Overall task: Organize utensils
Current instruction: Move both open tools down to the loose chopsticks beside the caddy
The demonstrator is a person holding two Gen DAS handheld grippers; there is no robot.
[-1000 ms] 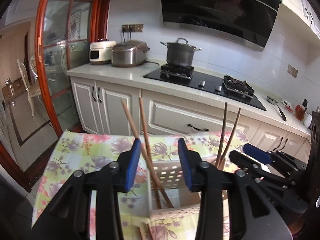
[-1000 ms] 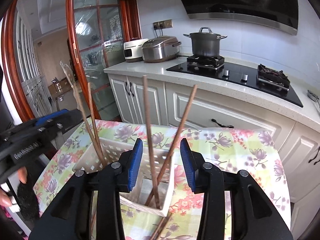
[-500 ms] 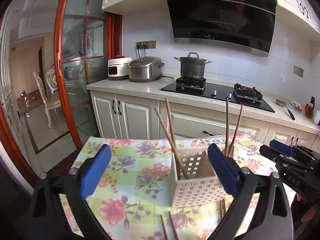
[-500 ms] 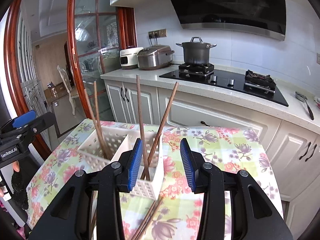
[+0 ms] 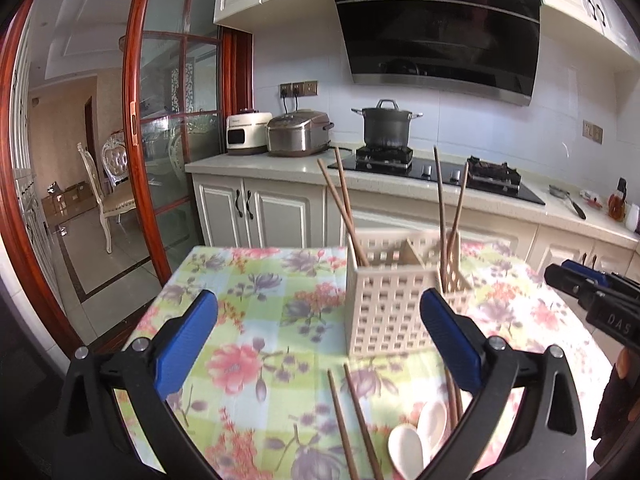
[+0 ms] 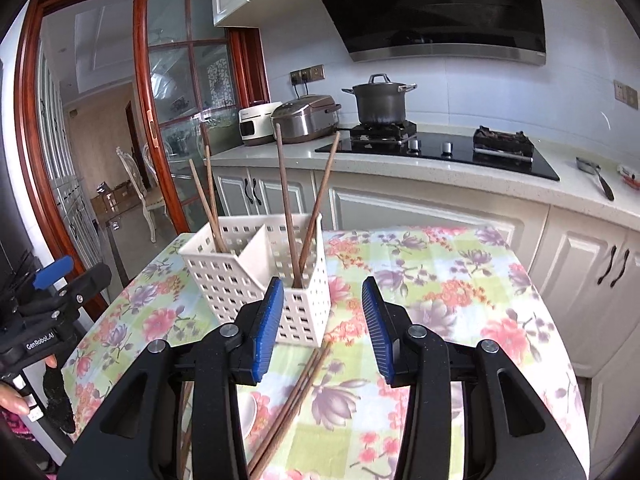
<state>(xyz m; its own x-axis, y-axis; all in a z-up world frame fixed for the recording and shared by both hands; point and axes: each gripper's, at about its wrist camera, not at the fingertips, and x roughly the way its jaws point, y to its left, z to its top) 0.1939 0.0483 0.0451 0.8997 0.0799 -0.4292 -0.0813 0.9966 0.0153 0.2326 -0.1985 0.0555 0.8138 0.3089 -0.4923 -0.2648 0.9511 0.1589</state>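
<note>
Both grippers have pulled back from the basket (image 5: 390, 312); left gripper (image 5: 318, 334) wide open, right gripper (image 6: 322, 318) released, so loose chopsticks (image 6: 296, 396) and spoons (image 5: 416, 432) come next

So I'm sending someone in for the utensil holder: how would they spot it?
On the floral tablecloth before the kitchen counter stands a white utensil basket. Nothing else there is a lattice-walled box, split by a divider, with chopsticks leaning out.

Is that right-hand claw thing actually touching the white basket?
Apart. The right wrist view shows the right gripper open and empty, with tablecloth visible between its blue fingers and the white basket.
</note>
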